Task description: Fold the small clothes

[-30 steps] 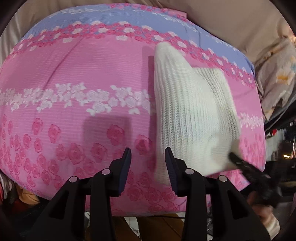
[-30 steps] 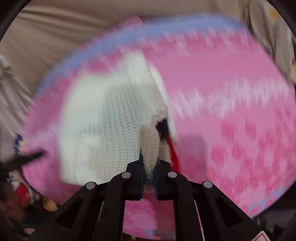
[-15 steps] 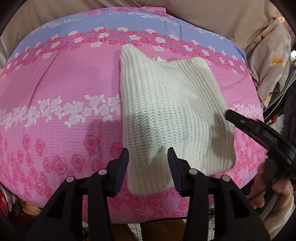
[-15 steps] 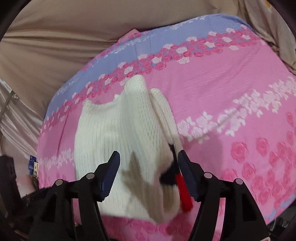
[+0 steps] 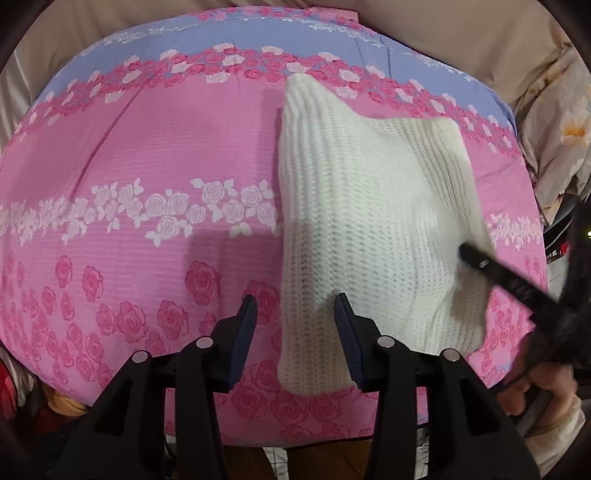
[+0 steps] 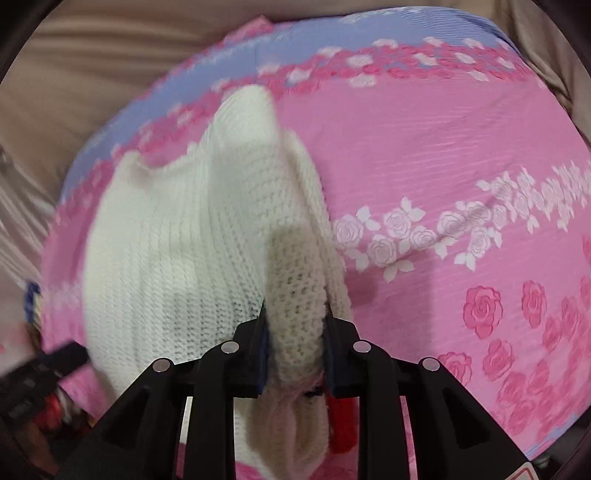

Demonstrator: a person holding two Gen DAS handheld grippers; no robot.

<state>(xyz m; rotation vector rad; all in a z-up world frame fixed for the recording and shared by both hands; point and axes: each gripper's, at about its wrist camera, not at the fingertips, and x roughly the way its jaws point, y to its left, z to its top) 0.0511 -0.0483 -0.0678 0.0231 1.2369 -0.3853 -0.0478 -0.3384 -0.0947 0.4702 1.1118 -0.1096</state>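
Observation:
A white knitted garment [image 5: 369,221] lies folded on the pink rose-patterned sheet [image 5: 147,166]. My left gripper [image 5: 295,317] is open, its jaws on either side of the garment's near left edge, holding nothing. In the right wrist view my right gripper [image 6: 295,325] is shut on a bunched fold of the white knit [image 6: 184,240], lifting it off the sheet [image 6: 443,166]; a red piece [image 6: 341,424] shows under the fingers. The right gripper also shows in the left wrist view [image 5: 480,260] at the garment's right edge.
The sheet has a lilac band [image 5: 258,48] at the far side, with beige fabric [image 5: 443,33] beyond. A floral pillow [image 5: 561,140] lies at the far right. The near edge of the sheet [image 5: 295,424] drops off just below my left gripper.
My right gripper was open half a second ago and has closed on the knit fold. The left gripper stayed open and shifted so the garment sits more to its right.

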